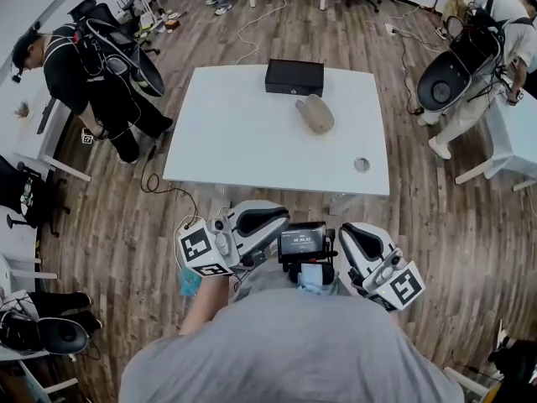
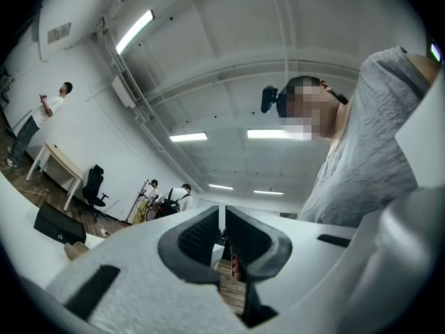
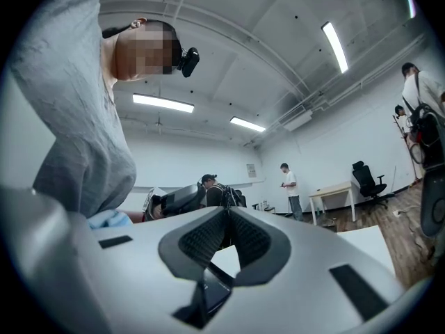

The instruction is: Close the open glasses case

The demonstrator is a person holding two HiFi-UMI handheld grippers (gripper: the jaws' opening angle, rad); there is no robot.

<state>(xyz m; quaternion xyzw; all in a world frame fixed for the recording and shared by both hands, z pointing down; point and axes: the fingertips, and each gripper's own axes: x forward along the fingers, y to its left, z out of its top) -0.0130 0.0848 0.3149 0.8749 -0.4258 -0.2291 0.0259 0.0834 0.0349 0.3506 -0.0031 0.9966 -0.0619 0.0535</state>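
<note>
The tan glasses case (image 1: 315, 112) lies on the white table (image 1: 235, 141), just in front of a black box (image 1: 294, 77). At this distance I cannot tell how its lid stands. Both grippers are held close to my chest, well short of the table's near edge. My left gripper (image 1: 284, 223) points right and my right gripper (image 1: 344, 235) points left, tips toward each other. In the left gripper view the jaws (image 2: 222, 211) are shut with nothing between them, and the case (image 2: 75, 249) shows small at the lower left. The right gripper (image 3: 227, 211) is also shut and holds nothing.
A small round object (image 1: 362, 164) sits near the table's front right corner. A person (image 1: 92, 65) stands left of the table and another (image 1: 487, 49) at the right by a second white table (image 1: 513, 133). Cables lie on the wood floor.
</note>
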